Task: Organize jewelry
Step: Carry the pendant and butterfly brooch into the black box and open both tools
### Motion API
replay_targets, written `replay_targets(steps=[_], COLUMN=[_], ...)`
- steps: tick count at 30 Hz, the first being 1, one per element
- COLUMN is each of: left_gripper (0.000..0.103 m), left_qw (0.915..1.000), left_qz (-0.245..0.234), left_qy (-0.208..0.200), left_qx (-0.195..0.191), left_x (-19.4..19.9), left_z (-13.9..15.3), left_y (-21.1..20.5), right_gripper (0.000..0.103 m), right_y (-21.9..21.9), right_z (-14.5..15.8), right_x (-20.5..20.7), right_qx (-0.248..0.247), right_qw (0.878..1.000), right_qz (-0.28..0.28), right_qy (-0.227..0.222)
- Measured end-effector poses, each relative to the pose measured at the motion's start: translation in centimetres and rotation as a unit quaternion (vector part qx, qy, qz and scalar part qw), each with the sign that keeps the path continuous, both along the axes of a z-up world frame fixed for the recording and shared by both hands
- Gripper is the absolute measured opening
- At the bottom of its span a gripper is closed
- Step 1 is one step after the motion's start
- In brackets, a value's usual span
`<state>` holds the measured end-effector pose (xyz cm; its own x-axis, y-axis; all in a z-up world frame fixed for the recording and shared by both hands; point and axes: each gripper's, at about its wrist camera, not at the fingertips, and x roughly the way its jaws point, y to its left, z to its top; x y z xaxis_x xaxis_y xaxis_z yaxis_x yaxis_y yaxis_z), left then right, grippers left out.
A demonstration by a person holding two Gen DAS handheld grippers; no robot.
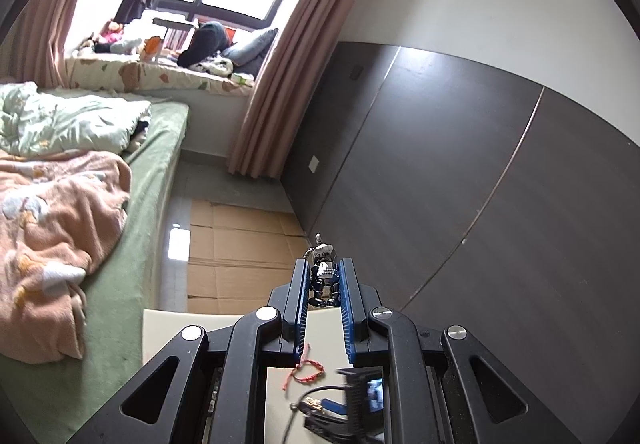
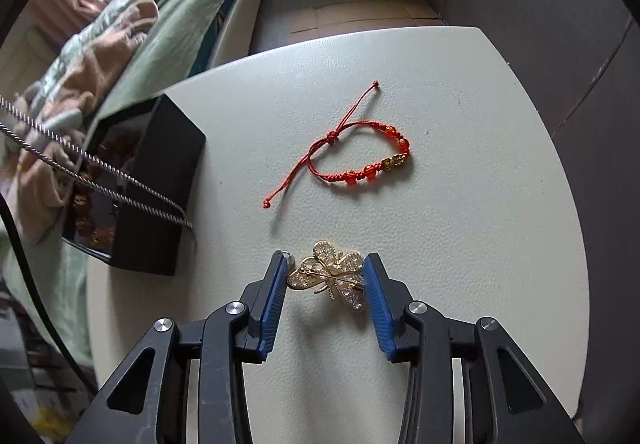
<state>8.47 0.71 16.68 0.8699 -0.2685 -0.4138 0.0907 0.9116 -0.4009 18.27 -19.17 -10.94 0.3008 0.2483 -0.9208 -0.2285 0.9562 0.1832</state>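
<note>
The left hand-held gripper is clamped on a small metallic figurine charm, silver on top and dark blue below, pinched between the blue pads with a short ball chain at its upper left. It is held up in the air, above the far edge of the pale surface. Below and behind its fingers, on that surface, lies part of a red cord bracelet, and nearer the camera sits the right hand-held gripper, blurred, with a gold piece by its tips. Beyond the left hand-held gripper are flattened cardboard on the floor, a dark panelled wall to the right and a bed with green sheet and pink blanket to the left.

The right hand-held gripper points steeply down at the surface with its jaws apart on either side of a gold butterfly brooch. The brooch lies pin side up on the surface; the right pad is at its wing edge and the left pad just beside its other wing, and whether either presses on it I cannot tell. Ahead of the fingers, apart from the brooch, lies the red cord bracelet with red beads and a gold charm, its loose ends trailing left. To the left of the fingers stands an open black box holding brown beads, and a silver chain hangs across it from the left edge of the view.
</note>
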Motion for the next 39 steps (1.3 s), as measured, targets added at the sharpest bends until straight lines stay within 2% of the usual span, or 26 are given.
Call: replay_targets(steps=[3, 10, 17, 22, 29, 33, 39], left_gripper=[0.015, 0.015, 0.015, 0.015, 0.015, 0.015, 0.015], left_qw=[0.9999, 0.9988, 0.9981, 0.9985, 0.9989, 0.9981, 0.9932], left_qz=[0.008, 0.021, 0.029, 0.031, 0.039, 0.047, 0.058], left_qy=[-0.007, -0.024, -0.026, -0.012, 0.017, 0.039, 0.096], left_qx=[0.011, 0.038, 0.046, 0.044, 0.021, 0.006, -0.029], left_x=[-0.3, -0.6, -0.1, 0.6, 1.3, 1.6, 2.6], left_z=[1.2, 3.9, 4.3, 2.7, -0.2, -2.9, -9.2], left_y=[0.3, 0.4, 1.1, 1.5, 2.5, 3.1, 4.0], right_gripper=[0.04, 0.04, 0.04, 0.04, 0.04, 0.04, 0.04], right_y=[-1.3, -1.8, -1.4, -1.0, -0.2, 0.2, 0.3], right_z=[0.9, 3.2, 5.4, 6.6, 7.3, 7.0, 7.0], right_x=[0.0, -0.6, -1.5, -2.0, -2.5, -2.5, -2.4], right_qx=[0.05, 0.119, 0.184, 0.222, 0.236, 0.238, 0.25], right_qw=[0.999, 0.993, 0.982, 0.973, 0.968, 0.968, 0.965], right_qz=[-0.013, -0.016, -0.014, -0.01, 0.0, 0.0, -0.001], right_qy=[0.004, -0.019, -0.049, -0.066, -0.081, -0.078, -0.082])
